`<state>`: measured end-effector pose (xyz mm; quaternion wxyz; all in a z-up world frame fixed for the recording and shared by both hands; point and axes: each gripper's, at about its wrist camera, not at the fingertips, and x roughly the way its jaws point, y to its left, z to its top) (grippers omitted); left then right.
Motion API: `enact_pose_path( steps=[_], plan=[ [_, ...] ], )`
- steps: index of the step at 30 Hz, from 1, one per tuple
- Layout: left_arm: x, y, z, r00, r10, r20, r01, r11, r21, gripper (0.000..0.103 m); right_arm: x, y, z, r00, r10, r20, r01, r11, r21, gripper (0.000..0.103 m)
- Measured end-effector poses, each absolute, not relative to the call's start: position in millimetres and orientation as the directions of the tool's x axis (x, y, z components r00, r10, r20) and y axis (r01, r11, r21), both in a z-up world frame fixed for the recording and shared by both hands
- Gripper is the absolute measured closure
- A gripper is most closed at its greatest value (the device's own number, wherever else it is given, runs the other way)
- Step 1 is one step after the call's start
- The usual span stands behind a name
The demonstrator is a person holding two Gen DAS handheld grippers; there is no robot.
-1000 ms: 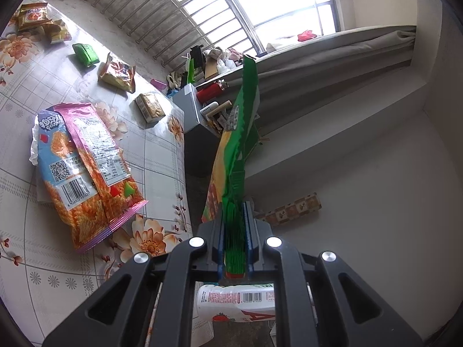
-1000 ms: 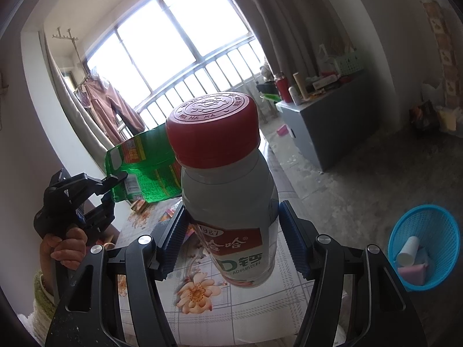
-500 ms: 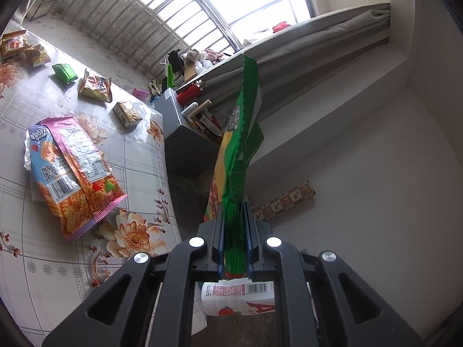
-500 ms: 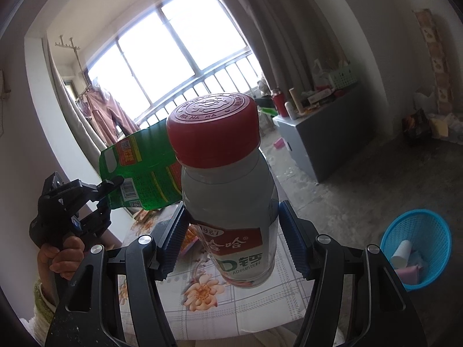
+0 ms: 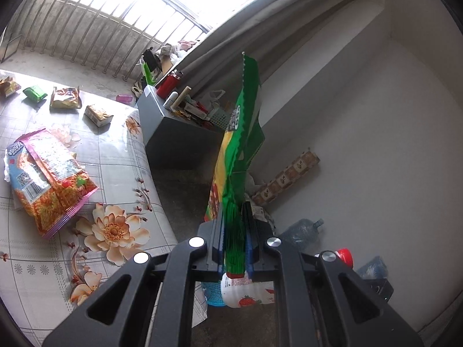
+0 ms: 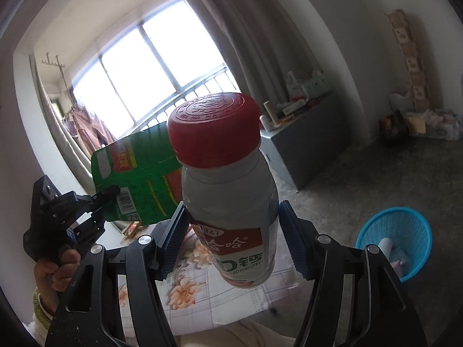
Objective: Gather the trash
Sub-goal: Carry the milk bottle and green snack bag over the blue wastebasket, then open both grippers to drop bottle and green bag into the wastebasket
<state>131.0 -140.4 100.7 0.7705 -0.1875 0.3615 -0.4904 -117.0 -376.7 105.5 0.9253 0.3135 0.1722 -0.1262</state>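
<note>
Both claws loaded: L claw [image 5: 235, 231] pinches green wrapper [image 5: 243, 133], R claw [image 6: 233, 231] grips bottle [image 6: 228, 202].

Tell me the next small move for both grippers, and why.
Probably carry both toward the blue basket on the floor. The left gripper is shut on the green snack bag and the right gripper on the red-capped drink bottle, both held in the air short of the basket, which already holds some trash.

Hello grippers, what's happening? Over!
Left gripper shut on green wrapper. Right gripper shut on bottle. Blue basket ahead, path open.
</note>
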Motion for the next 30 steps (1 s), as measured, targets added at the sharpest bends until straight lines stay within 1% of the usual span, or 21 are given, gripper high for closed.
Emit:
enact_pose_path(
  steps=[3, 5, 8, 12, 17, 19, 22, 26, 29, 30],
  plan=[
    [115, -174, 96, 0.235, -0.879, -0.416, 0.678, 0.455, -0.578, 0.093, -140, -400, 96, 0.888, -0.187, -0.421, 0.41, 0.736, 0.538, 0.044],
    [106, -202, 88, 0.196, -0.858, -0.476, 0.718, 0.456, -0.526, 0.093, -155, -417, 87, 0.864, -0.235, -0.445, 0.466, 0.707, 0.532, 0.044],
    [92, -245, 67, 0.131, -0.83, -0.542, 0.758, 0.437, -0.484, 0.093, -174, -445, 68, 0.814, -0.302, -0.497, 0.558, 0.644, 0.523, 0.044],
    [71, -303, 36, 0.099, -0.774, -0.626, 0.824, 0.417, -0.385, 0.093, -197, -477, 39, 0.753, -0.356, -0.554, 0.649, 0.547, 0.529, 0.044],
    [42, -387, -17, 0.063, -0.624, -0.779, 0.909, 0.359, -0.214, 0.092, -208, -505, 5, 0.691, -0.379, -0.616, 0.718, 0.46, 0.523, 0.044],
    [33, -415, -40, 0.058, -0.566, -0.823, 0.927, 0.336, -0.165, 0.092, -203, -515, -9, 0.67, -0.38, -0.638, 0.738, 0.438, 0.513, 0.044],
    [24, -452, -68, 0.06, -0.503, -0.862, 0.946, 0.305, -0.112, 0.092, -194, -530, -32, 0.643, -0.372, -0.669, 0.759, 0.421, 0.496, 0.044],
    [22, -499, -100, 0.071, -0.424, -0.903, 0.955, 0.289, -0.06, 0.092, -176, -557, -60, 0.589, -0.367, -0.719, 0.795, 0.419, 0.438, 0.044],
    [26, -525, -117, 0.081, -0.406, -0.91, 0.953, 0.3, -0.048, 0.09, -161, -571, -77, 0.549, -0.374, -0.747, 0.816, 0.431, 0.385, 0.044],
    [30, -533, -122, 0.082, -0.408, -0.909, 0.951, 0.305, -0.051, 0.081, -156, -576, -83, 0.535, -0.378, -0.756, 0.823, 0.437, 0.363, 0.043]
  ],
)
